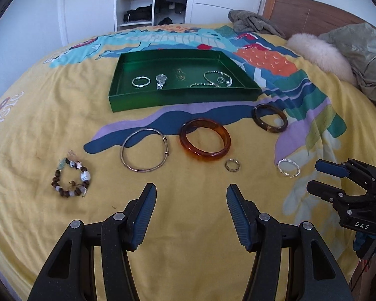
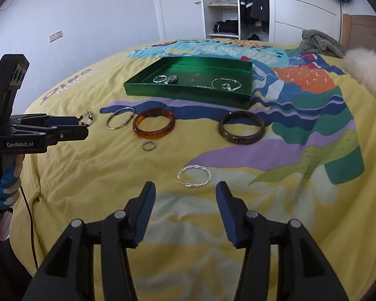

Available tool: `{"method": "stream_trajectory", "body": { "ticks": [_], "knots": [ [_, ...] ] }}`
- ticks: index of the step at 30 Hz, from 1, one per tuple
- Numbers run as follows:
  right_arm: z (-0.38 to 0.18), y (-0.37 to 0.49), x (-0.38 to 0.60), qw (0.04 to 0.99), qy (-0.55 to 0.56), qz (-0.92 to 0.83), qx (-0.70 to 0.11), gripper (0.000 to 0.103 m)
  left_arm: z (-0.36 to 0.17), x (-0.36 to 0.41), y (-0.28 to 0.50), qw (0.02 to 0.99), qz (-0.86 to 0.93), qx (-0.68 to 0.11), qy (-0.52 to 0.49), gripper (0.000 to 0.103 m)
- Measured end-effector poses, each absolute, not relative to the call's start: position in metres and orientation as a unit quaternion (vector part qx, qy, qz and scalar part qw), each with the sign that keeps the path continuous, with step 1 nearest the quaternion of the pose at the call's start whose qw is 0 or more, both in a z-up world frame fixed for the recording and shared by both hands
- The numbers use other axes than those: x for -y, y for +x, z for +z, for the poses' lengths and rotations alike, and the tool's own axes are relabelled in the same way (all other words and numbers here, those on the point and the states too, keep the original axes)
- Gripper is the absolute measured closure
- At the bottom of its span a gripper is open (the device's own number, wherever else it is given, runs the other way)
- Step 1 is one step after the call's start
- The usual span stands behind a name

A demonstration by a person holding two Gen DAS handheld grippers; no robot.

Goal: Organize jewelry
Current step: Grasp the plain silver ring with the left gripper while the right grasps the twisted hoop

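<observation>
While both tools hover over the bedspread [image 1: 25,130], left gripper [image 1: 191,195] and right gripper [image 2: 185,194] are spread wide, holding nothing. Green tray [image 1: 178,99] holds small silver pieces. Loose on the cover: bead bracelet [image 1: 71,175], silver bangle [image 1: 145,150], amber bangle [image 1: 205,139], dark bangle [image 2: 242,127], ring [image 1: 232,165], twisted silver bracelet [image 2: 194,175] just ahead of the right gripper.

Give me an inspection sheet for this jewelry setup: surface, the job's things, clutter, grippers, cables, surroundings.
Surface: bedspread, yellow with colourful print, lightly wrinkled.
Job's things: green tray holding several small silver pieces. Loose on the bed: amber bangle, dark bangle, thin silver bangle, beaded bracelet, small ring, twisted silver bracelet.
Clutter: grey cloth, fur-trimmed coat.
Grippers: left gripper open, empty; right gripper open, empty, just short of the twisted silver bracelet.
Cables: dark cable at the bed's edge.
Surroundings: wardrobe shelves, headboard.
</observation>
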State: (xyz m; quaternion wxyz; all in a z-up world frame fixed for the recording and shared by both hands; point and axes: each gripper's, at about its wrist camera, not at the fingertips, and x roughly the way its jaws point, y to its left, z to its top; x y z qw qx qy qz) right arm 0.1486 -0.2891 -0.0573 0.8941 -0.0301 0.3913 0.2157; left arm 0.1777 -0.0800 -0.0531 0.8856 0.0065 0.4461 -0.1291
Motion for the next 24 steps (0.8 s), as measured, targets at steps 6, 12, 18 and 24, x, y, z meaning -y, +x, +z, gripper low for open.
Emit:
{"method": "stream_trajectory", "body": {
  "ticks": [6, 12, 18, 24],
  "knots": [
    [-0.082, 0.179, 0.285, 0.884, -0.027, 0.221, -0.410, 0.055, -0.071, 0.097, 0.193, 0.877, -0.136, -0.461, 0.012, 0.045],
    [-0.097, 0.193, 0.283, 0.878, -0.033, 0.230, -0.418, 0.066, -0.081, 0.116, 0.202, 0.871, -0.148, -0.468, 0.019, 0.045],
    [-0.094, 0.184, 0.304, 0.889, 0.000, 0.225, -0.399, 0.066, -0.088, 0.135, 0.208, 0.868, -0.157, -0.469, 0.029, 0.050],
    [-0.090, 0.177, 0.327, 0.895, 0.025, 0.209, -0.393, 0.066, -0.097, 0.154, 0.220, 0.866, -0.160, -0.472, 0.038, 0.069]
  ]
}}
